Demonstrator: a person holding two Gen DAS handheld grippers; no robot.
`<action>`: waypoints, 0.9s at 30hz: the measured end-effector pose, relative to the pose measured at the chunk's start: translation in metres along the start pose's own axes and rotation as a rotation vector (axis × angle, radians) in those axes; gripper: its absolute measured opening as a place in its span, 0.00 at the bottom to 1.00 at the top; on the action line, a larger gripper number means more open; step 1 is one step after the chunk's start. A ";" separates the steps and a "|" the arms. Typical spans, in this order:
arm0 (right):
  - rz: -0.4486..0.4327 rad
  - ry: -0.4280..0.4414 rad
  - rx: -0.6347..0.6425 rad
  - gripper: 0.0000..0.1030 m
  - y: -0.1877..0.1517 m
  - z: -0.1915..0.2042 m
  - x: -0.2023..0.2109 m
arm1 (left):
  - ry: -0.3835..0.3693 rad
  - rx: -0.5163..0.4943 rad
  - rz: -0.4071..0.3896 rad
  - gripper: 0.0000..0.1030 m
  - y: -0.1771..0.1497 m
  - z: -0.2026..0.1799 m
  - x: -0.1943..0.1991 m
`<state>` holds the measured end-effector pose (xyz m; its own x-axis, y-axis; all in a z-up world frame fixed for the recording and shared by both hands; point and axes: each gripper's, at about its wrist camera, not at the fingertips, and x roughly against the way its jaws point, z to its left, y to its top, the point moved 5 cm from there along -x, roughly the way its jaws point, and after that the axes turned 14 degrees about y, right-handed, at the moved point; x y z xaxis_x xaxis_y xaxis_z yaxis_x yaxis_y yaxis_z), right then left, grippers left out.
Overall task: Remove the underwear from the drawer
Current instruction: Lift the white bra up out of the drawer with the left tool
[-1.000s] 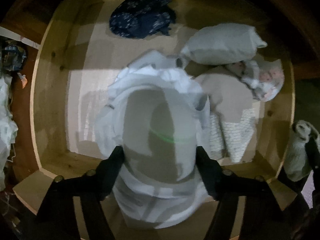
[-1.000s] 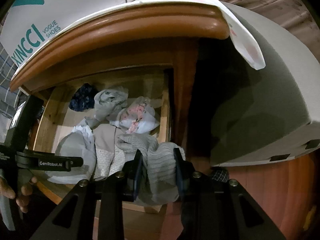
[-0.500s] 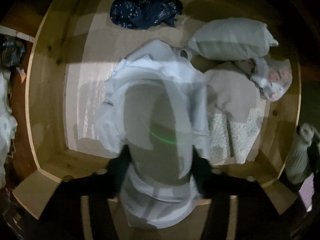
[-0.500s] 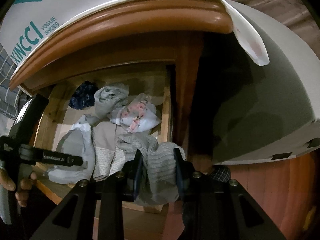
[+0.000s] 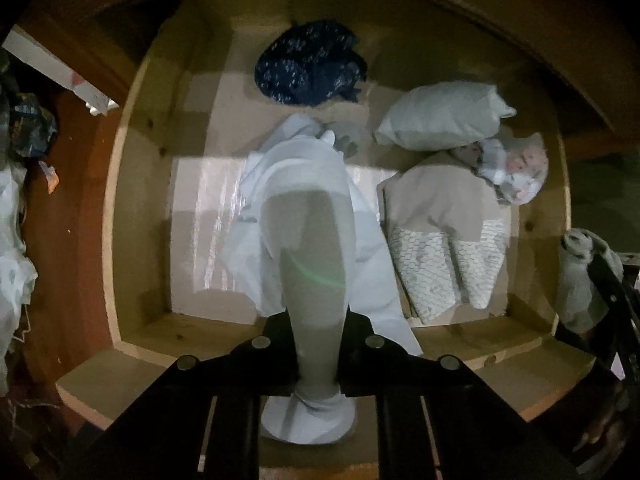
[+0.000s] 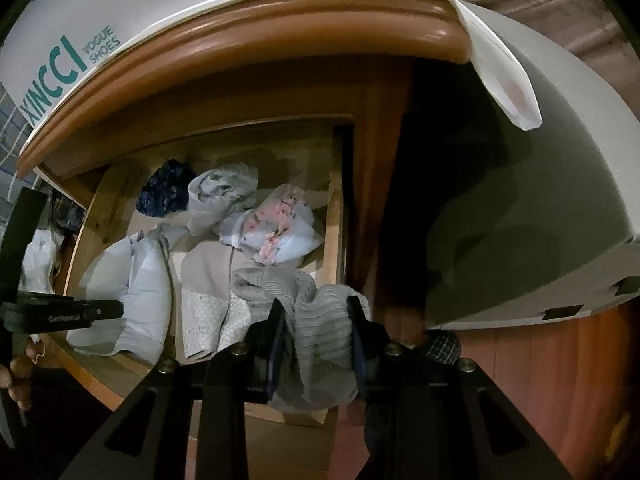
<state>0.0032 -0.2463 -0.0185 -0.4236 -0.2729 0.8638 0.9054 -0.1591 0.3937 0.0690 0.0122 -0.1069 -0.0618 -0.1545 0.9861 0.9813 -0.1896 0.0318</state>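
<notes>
We saw the pale blue-white underwear (image 5: 304, 216) bunched and stretched upward from the wooden drawer (image 5: 132, 216). Its loose end trailed toward twelve o'clock on the drawer floor.

Left gripper (image 5: 318, 354): matte black angular frame, round silver screw heads along the linkage arms. Right gripper (image 6: 318, 338): same black build, same screws, blue-edged pads (image 6: 276, 344). Small white lettering on the left gripper's side.

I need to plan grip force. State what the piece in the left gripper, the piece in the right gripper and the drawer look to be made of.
Pale blue garment in the left gripper: thin, smooth fabric, matte; it bunches narrow between the fingers and drapes limp. Grey piece in the right gripper: ribbed knit, thick and soft, with visible ridges. Drawer: unfinished light wood, probably pine, showing knots.
</notes>
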 end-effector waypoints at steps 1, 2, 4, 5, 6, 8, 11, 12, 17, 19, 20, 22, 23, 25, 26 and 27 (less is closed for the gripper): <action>-0.001 -0.003 0.000 0.28 0.000 -0.001 0.000 | 0.003 -0.001 -0.012 0.11 0.000 0.000 0.004; 0.000 -0.004 0.002 0.28 0.000 0.000 0.000 | 0.004 -0.005 -0.023 0.11 -0.002 -0.004 0.007; -0.005 -0.011 0.010 0.28 0.000 0.001 0.000 | 0.004 -0.013 -0.052 0.11 -0.001 0.003 0.020; -0.008 -0.013 0.015 0.28 0.001 0.002 0.000 | 0.007 -0.021 -0.066 0.11 -0.002 0.003 0.024; -0.011 -0.013 0.021 0.28 0.001 0.003 0.001 | 0.011 -0.026 -0.077 0.11 -0.003 0.003 0.029; -0.018 -0.016 0.026 0.28 0.001 0.004 0.002 | 0.008 -0.028 -0.098 0.11 -0.013 0.003 0.033; -0.021 -0.017 0.024 0.28 0.001 0.004 0.003 | -0.002 -0.024 -0.128 0.11 -0.020 0.001 0.050; -0.021 -0.017 0.021 0.28 0.000 0.003 0.003 | 0.000 -0.027 -0.141 0.11 -0.021 0.001 0.053; -0.024 -0.031 0.018 0.28 0.000 0.002 0.004 | -0.002 -0.040 -0.207 0.11 -0.027 0.011 0.078; -0.023 -0.040 0.021 0.28 0.000 0.003 0.004 | -0.004 -0.045 -0.235 0.11 -0.030 0.017 0.090; -0.022 -0.043 0.022 0.28 0.001 0.002 0.004 | -0.002 -0.047 -0.249 0.11 -0.033 0.019 0.095; -0.022 -0.055 0.021 0.28 0.001 0.002 0.003 | 0.005 -0.044 -0.273 0.11 -0.036 0.024 0.104; -0.023 -0.058 0.019 0.28 0.001 0.001 0.003 | 0.007 -0.041 -0.288 0.11 -0.038 0.027 0.109; -0.029 -0.067 0.009 0.28 0.002 -0.001 0.003 | 0.001 -0.028 -0.304 0.11 -0.041 0.033 0.116; -0.032 -0.067 0.002 0.28 0.002 -0.002 0.003 | -0.006 -0.019 -0.311 0.11 -0.042 0.036 0.120; -0.037 -0.075 -0.007 0.28 0.002 -0.004 0.004 | -0.011 -0.011 -0.317 0.11 -0.042 0.039 0.122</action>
<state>0.0038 -0.2511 -0.0154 -0.4534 -0.1954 0.8696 0.8887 -0.1743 0.4241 0.0271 0.0388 0.0189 -0.3627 -0.0754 0.9289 0.9113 -0.2371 0.3366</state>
